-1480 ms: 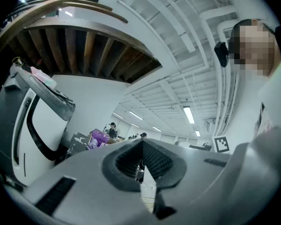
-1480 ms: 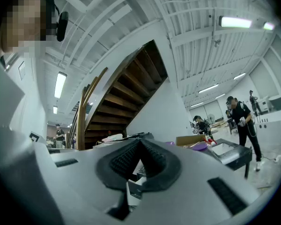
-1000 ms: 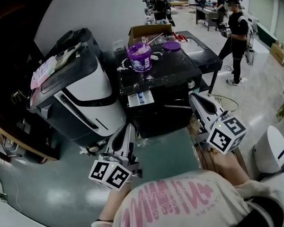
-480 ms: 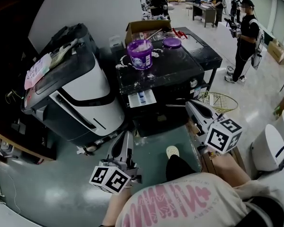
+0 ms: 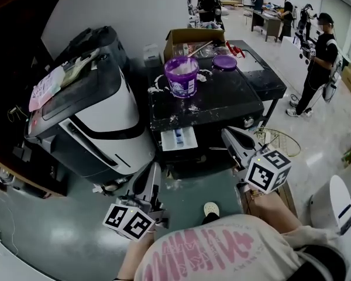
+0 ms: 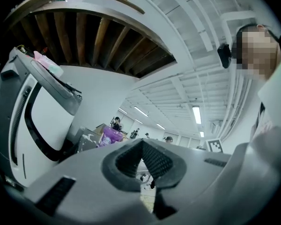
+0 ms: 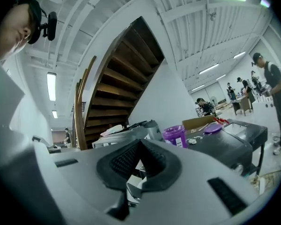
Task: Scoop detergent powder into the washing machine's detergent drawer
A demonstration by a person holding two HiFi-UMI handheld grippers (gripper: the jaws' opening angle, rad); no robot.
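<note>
Left hand-held gripper [image 5: 154,168]: I see the jaws closed and empty, low before the washing machine [image 5: 210,101].
Right hand-held gripper [image 5: 227,134]: jaws closed also, nothing held.
Drawer [image 5: 178,138]: pulled open, beyond both grippers.
Purple tub [image 5: 182,78]: upright on the machine top, with spilled powder [image 5: 158,86] around it.

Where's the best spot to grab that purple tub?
Probably its near rim, coming from above: the purple tub stands upright and open on the washing machine, so one jaw can slip inside the wall, one outside.
</note>
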